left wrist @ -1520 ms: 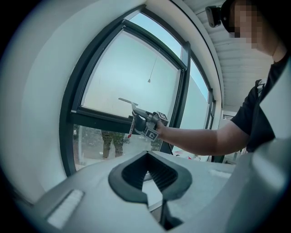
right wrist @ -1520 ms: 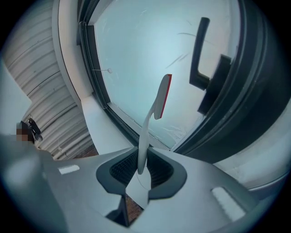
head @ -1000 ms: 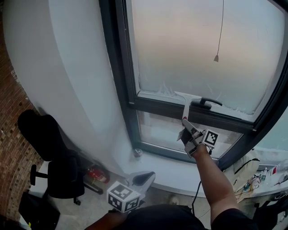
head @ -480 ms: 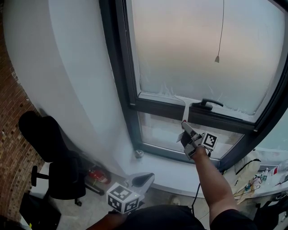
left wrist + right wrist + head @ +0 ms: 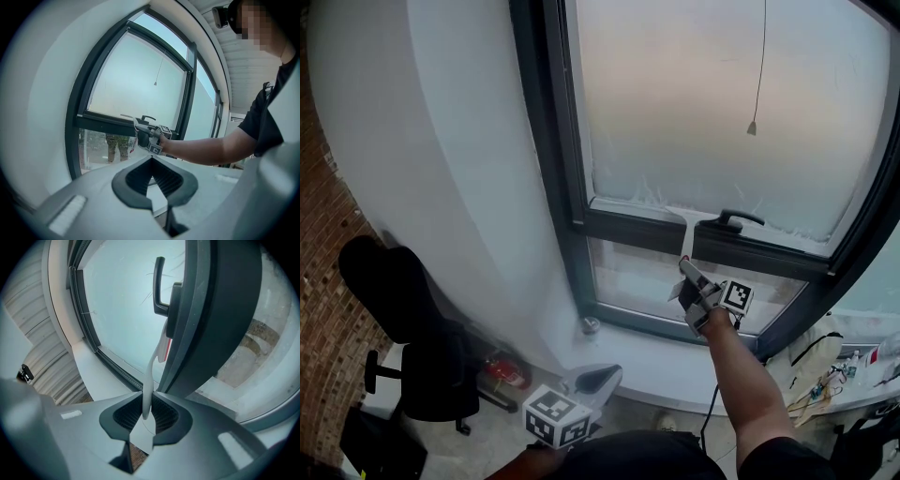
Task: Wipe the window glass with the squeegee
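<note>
The frosted window glass (image 5: 722, 103) fills the upper middle of the head view. A white squeegee (image 5: 686, 230) stands upright against it, its blade at the bottom edge of the upper pane, just left of the black window handle (image 5: 736, 221). My right gripper (image 5: 692, 278) is shut on the lower end of the squeegee handle (image 5: 151, 376), seen between its pads. My left gripper (image 5: 598, 377) hangs low near the person's body, shut with nothing in it (image 5: 157, 192). It looks toward the right gripper (image 5: 143, 133) and the squeegee (image 5: 129, 117).
A dark window frame (image 5: 553, 169) borders a curved white wall (image 5: 441, 159). A blind cord with a pull (image 5: 752, 127) hangs before the glass. A black chair (image 5: 403, 319) and a red fire extinguisher (image 5: 506, 373) stand lower left, by a brick wall (image 5: 323, 281). A cluttered desk (image 5: 844, 370) lies lower right.
The squeegee blade has slid slightly down to the bottom edge of the upper pane, the right gripper still holding it. The left gripper has stayed put.
</note>
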A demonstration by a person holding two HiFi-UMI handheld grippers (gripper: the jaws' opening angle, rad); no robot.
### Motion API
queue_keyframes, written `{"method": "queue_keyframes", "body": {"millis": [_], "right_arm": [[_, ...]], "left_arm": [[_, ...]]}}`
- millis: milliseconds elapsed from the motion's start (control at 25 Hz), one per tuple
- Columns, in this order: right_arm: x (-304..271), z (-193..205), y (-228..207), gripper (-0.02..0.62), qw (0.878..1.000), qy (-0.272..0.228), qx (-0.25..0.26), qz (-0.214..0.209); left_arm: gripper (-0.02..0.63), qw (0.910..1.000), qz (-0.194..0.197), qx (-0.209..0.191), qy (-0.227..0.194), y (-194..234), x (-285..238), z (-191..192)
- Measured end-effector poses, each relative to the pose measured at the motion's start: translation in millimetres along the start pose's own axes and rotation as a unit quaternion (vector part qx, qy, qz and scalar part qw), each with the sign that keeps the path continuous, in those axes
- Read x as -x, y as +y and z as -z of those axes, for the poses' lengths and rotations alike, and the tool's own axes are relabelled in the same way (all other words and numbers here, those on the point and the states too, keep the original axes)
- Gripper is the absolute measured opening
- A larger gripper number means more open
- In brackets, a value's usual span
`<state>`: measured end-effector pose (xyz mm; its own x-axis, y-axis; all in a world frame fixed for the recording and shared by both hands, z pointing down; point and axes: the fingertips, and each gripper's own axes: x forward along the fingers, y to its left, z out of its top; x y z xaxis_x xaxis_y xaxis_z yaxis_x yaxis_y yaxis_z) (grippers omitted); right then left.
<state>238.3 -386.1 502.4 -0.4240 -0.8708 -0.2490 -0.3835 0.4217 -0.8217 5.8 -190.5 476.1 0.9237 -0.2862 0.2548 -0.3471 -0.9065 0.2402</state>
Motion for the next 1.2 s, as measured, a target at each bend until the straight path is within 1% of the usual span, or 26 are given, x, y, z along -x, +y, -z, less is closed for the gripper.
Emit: {"method": "queue_keyframes", "body": {"millis": [200, 320, 400, 560, 800, 1000, 1200], "right_arm": [[-2.2, -0.4, 16.1, 0.083, 1.000, 0.008, 0.026, -0.006], [1.0, 1.2, 39.9, 0.084, 0.999, -0.003, 0.026, -0.031], [8.9, 7.2, 55.3, 0.084, 0.999, -0.007, 0.031, -0.039], [29.2, 16.6, 84.7, 0.084, 0.998, -0.014, 0.052, -0.045], [69.5, 11.2, 130.0, 0.084, 0.994, -0.035, 0.089, -0.049], [100.1, -17.8, 150.8, 0.084, 0.990, -0.051, 0.125, -0.035], [112.2, -75.4, 174.7, 0.084, 0.983, -0.065, 0.167, -0.042]], "left_arm": [[0.000, 1.0000, 0.003, 0.003, -0.001, 1.1, 5.6, 0.5], [0.000, 1.0000, 0.009, 0.002, 0.000, -0.8, 9.0, 2.7], [0.000, 0.9999, 0.017, 0.001, 0.005, -3.7, 12.7, 6.4], [0.000, 0.9991, 0.038, -0.002, 0.017, -10.1, 19.0, 15.3], [0.000, 0.9955, 0.087, -0.013, 0.036, -31.1, 18.8, 28.1], [0.000, 0.9921, 0.117, -0.027, 0.036, -49.1, 10.4, 26.3], [0.000, 0.9928, 0.114, -0.030, 0.025, -61.0, -7.7, 13.2]]}}
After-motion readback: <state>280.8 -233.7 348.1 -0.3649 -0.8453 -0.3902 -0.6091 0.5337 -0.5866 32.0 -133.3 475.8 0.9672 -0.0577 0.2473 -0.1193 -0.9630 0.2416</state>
